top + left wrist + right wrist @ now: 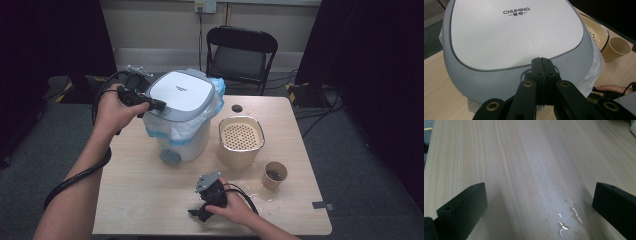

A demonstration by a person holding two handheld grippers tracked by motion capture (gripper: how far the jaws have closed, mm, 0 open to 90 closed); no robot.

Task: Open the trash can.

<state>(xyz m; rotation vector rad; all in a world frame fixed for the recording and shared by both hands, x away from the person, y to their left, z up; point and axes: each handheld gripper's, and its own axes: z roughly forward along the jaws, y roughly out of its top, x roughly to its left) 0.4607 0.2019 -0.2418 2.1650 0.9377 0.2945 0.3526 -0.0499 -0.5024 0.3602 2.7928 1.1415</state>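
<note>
- Standing near the middle of the table, a little toward its far left corner, is the bin: a white body with a grey-rimmed white lid that bears dark lettering.
- A clear bag with blue edging hangs out from under the lid, and a grey pedal sticks out at the bin's foot on the near side.
- The lid lies closed and level on the bin.
- The left gripper is at the lid's left edge, its jaws shut tight against each other; in the left gripper view their tips rest against the grey rim, right at a small loop-shaped tab on it. Whether anything is pinched between the tips I cannot tell.
- The right gripper lies low by the near edge of the table, its jaws spread wide and holding nothing; between them in the right gripper view is bare wood with a small wet patch.
- Right of the bin stands a beige tub with a perforated insert, and a paper cup sits near the table's right edge.
</note>
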